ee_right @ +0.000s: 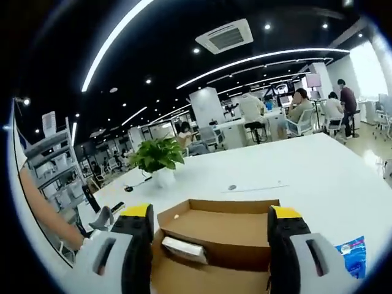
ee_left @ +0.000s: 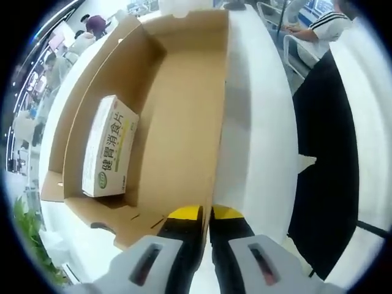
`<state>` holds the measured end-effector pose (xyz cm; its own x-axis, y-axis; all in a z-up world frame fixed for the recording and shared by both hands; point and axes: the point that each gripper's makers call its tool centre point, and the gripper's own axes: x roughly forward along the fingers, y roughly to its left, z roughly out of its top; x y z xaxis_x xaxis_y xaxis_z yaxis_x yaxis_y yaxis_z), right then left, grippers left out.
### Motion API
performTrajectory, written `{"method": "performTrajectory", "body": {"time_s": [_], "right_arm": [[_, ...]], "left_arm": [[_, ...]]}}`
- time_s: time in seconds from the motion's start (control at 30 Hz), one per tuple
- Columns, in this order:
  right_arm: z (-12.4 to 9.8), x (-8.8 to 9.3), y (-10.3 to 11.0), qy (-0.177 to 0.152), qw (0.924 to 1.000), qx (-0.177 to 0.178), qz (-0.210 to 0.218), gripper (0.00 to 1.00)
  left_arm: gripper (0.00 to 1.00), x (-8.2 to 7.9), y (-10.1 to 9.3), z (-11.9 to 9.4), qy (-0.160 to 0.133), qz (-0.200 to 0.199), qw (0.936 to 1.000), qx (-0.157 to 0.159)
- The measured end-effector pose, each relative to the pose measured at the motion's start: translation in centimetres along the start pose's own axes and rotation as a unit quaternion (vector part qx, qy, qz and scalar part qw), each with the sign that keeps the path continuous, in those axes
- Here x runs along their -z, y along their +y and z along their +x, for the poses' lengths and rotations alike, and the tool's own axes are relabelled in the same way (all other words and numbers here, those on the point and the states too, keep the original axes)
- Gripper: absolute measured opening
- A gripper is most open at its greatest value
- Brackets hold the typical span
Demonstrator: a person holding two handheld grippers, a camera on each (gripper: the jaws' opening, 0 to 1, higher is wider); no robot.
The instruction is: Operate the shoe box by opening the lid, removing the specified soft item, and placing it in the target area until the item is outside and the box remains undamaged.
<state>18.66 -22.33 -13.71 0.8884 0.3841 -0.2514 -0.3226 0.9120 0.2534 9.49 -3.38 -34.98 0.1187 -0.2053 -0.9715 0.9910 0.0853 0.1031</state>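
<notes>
An open brown cardboard shoe box (ee_left: 184, 110) lies on the white table (ee_left: 257, 122). Inside it, by the left wall, rests a white carton with green print (ee_left: 110, 147). My left gripper (ee_left: 206, 214) is shut, its yellow tips pinching the edge of the raised lid panel. In the right gripper view the same box (ee_right: 217, 229) sits between the two wide-apart jaws of my right gripper (ee_right: 211, 215), which is open and holds nothing. A white item (ee_right: 182, 248) lies inside the box near its left wall.
A potted plant (ee_right: 156, 156) stands on the table (ee_right: 294, 171) behind the box, with a small black object (ee_right: 130, 187) beside it. A blue packet (ee_right: 352, 254) lies to the right of the box. A black panel (ee_left: 324, 153) runs along the table's right side. People sit at desks farther off.
</notes>
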Motion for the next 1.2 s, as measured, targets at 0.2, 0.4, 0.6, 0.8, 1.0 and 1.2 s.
{"method": "performTrajectory", "body": {"time_s": [0.2,0.4,0.6,0.8,1.0,1.2], "right_arm": [[-0.1,0.7,1.0,0.031,0.9986,0.012,-0.042,0.57],[0.1,2.4,1.9,0.086,0.9872,0.02,-0.133,0.46],[1.3,4.0,2.8,0.123,0.977,0.006,-0.174,0.43],[3.0,4.8,3.7,0.16,0.9495,-0.02,-0.269,0.39],[4.3,6.9,4.6,0.207,0.9429,-0.051,-0.256,0.34],[5.6,8.3,5.8,0.225,0.9392,-0.086,-0.245,0.35]], "left_arm": [[0.04,0.1,0.0,0.1,0.003,0.004,1.0,-0.006],[0.04,0.1,0.1,0.1,0.0,0.011,0.9999,-0.008],[0.04,0.1,0.0,0.1,-0.002,0.012,0.9999,-0.006],[0.04,0.1,0.0,0.1,-0.006,0.025,0.9995,-0.018],[0.04,0.1,0.1,0.1,-0.009,0.026,0.9995,-0.018],[0.04,0.1,-0.1,-0.1,-0.023,0.058,0.9976,-0.03]]}}
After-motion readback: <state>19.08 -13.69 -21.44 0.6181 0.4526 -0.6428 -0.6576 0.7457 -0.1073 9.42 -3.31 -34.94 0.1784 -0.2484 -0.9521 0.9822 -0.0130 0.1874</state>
